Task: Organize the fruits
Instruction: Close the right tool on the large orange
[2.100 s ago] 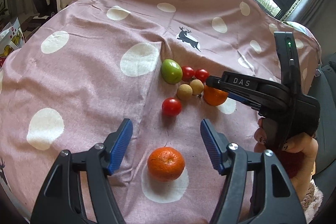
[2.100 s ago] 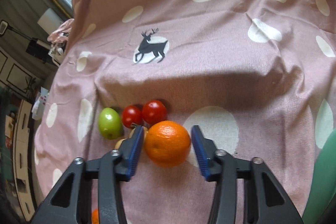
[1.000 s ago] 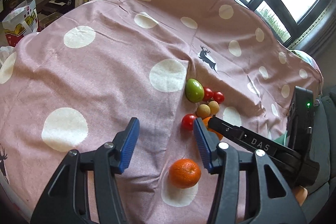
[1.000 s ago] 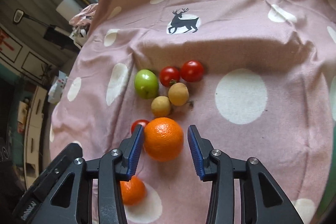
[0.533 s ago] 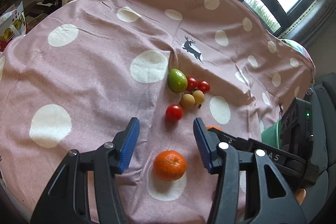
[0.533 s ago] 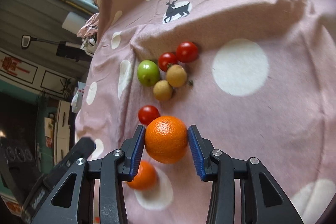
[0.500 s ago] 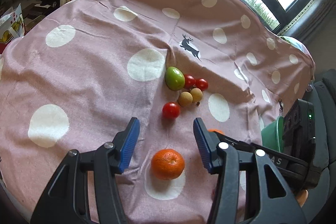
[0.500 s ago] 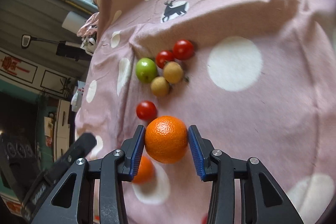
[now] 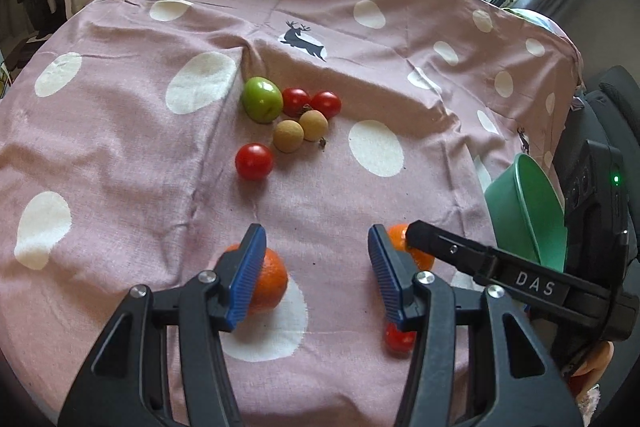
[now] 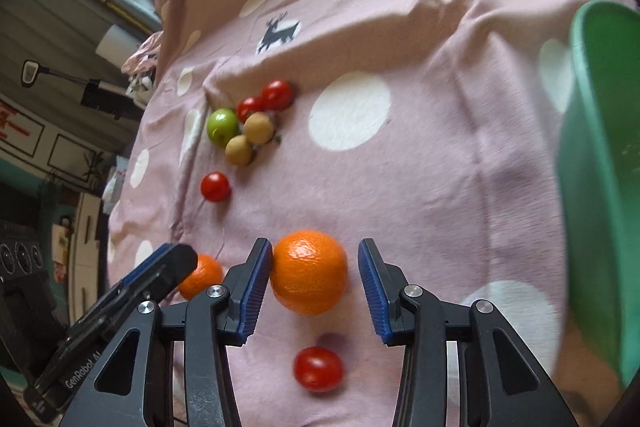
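Two parted tool pads [image 10: 253,291] flank the orange [image 10: 309,271] beside the green bowl [image 10: 600,187].

Under my fingers a pink spotted cloth [image 9: 120,131] carries a green fruit [image 9: 261,99], tomatoes [image 9: 254,161], two tan fruits [image 9: 287,135], oranges [image 10: 309,271] and a green bowl [image 9: 528,211].

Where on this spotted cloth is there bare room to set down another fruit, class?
Free: the cloth between the fruit cluster and the green bowl, and the wide patch left of the green fruit. Crowded: the near edge, with the big orange, the small orange and a tomato.
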